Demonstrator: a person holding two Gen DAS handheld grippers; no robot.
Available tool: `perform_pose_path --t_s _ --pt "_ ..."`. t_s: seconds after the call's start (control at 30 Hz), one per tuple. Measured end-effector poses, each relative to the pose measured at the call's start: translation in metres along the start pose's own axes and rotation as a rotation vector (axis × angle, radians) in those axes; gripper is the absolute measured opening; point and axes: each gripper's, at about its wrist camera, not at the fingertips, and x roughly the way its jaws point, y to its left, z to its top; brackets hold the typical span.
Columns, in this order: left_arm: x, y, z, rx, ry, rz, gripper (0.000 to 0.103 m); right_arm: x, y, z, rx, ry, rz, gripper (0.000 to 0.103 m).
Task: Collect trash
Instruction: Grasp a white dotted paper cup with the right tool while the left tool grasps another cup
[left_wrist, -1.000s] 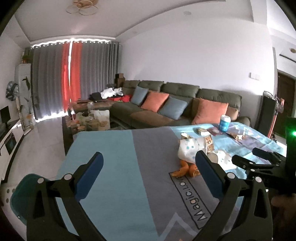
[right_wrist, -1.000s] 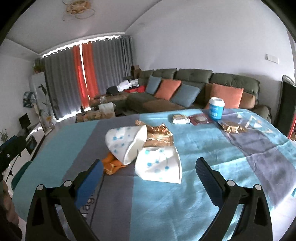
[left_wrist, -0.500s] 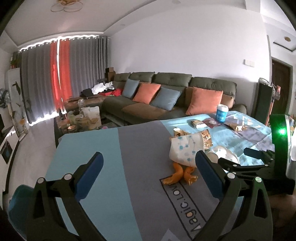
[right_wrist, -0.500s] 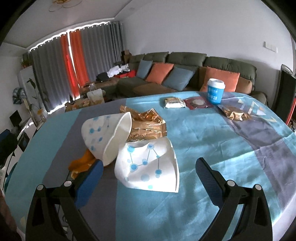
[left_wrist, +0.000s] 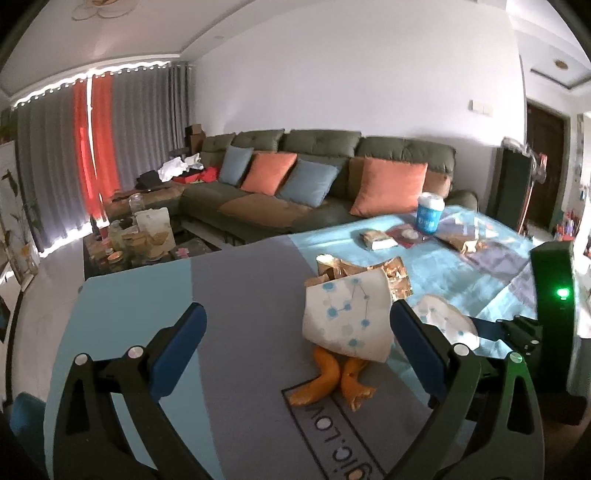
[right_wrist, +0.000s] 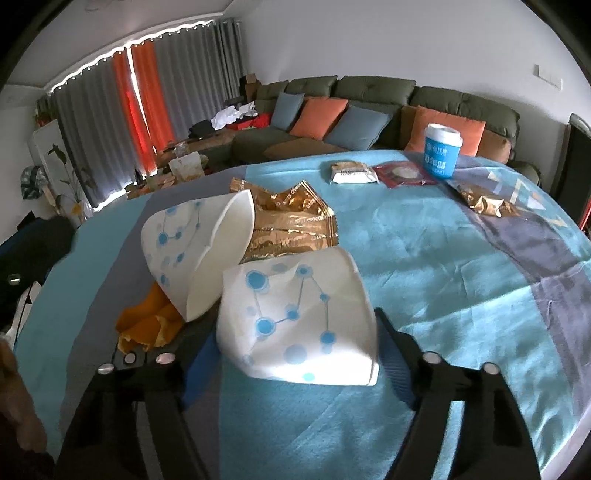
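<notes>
Two crushed white paper cups with blue dots lie on the table. The nearer cup (right_wrist: 295, 317) sits between my right gripper's (right_wrist: 295, 343) open jaws; the other cup (right_wrist: 192, 251) lies to its left over orange peel (right_wrist: 147, 325) and beside gold wrappers (right_wrist: 291, 221). In the left wrist view my left gripper (left_wrist: 295, 332) is open and empty, with the peel (left_wrist: 328, 380) and a cup (left_wrist: 347, 317) ahead to its right. The right gripper's body (left_wrist: 517, 328) shows there at the right.
A blue lidded cup (right_wrist: 441, 153), a white packet (right_wrist: 352, 173), a red packet (right_wrist: 400, 173) and a gold wrapper (right_wrist: 480, 199) lie at the table's far side. The tablecloth (right_wrist: 443, 258) is blue and grey. A sofa (left_wrist: 325, 184) stands behind.
My right gripper has moved forward and down until its open jaws straddle the nearer crushed cup. My left gripper has moved forward and turned right toward the peel and cup.
</notes>
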Motion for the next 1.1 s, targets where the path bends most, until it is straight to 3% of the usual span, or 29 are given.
perform_pose_path --t_s 0.47,0.67,0.8,1.1 --pt "0.084 -0.028 0.001 0.043 0.204 -0.08 0.097 -0.012 -0.028 -0.009 0.055 -0.026 0.015 0.073" --pt "0.093 -0.04 -0.001 0.088 0.223 -0.071 0.097 -0.013 -0.031 -0.011 0.059 -0.027 0.019 0.073" --pt "0.099 -0.04 -0.003 0.09 0.245 -0.051 0.075 -0.013 -0.033 -0.012 0.057 -0.027 0.02 0.074" --pt "0.082 -0.025 0.004 0.014 0.194 -0.083 0.075 -0.019 -0.032 -0.009 0.05 -0.053 0.023 0.074"
